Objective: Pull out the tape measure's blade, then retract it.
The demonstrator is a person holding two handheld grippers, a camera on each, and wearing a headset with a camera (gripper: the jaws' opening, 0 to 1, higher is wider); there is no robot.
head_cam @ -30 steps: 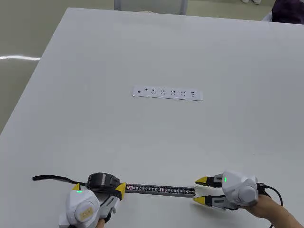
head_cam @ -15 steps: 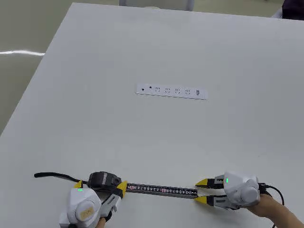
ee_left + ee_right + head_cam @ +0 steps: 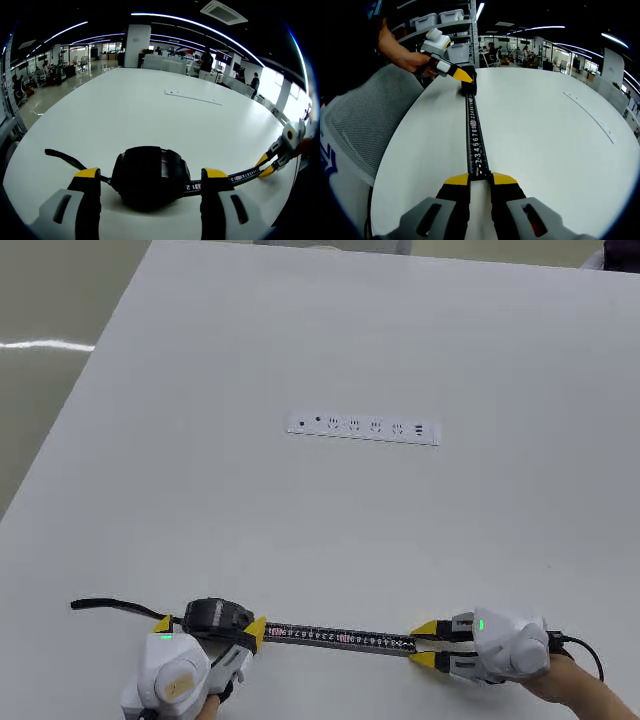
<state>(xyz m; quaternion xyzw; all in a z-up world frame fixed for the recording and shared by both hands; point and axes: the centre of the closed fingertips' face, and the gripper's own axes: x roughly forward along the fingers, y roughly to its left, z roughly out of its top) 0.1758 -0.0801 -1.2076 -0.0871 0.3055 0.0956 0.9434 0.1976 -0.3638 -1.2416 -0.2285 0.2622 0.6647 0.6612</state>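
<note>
- White table (image 3: 300, 330) in the head view, with grey floor (image 3: 50, 300) past its left edge and a wide bare stretch from the middle out to the far edge.
- A power strip (image 3: 363, 428) lies flat mid-table, well apart from the work.
- Close to the near edge, the left gripper (image 3: 209, 627) clamps the tape measure case (image 3: 215, 615). A black strap (image 3: 105, 606) trails left from the case.
- The blade (image 3: 338, 638) runs right along the table, parallel to that edge. The right gripper (image 3: 423, 643) pinches the blade's end.
- Left gripper view: the jaws stand on either side of the case (image 3: 145, 167), and the blade (image 3: 240, 176) leads right to the right gripper (image 3: 265, 166).
- Bare table spreads ahead to the power strip (image 3: 192, 97).
- Right gripper view: the right gripper (image 3: 481, 179) is closed on the blade's end.
- The blade (image 3: 474, 135) lies straight ahead to the case (image 3: 469, 86), where the left gripper (image 3: 455, 74) sits in a hand (image 3: 410, 60).
- The table edge curves just left of the blade, with a mesh chair (image 3: 365, 125) below it. To the right, the table is open up to the power strip (image 3: 592, 116).
</note>
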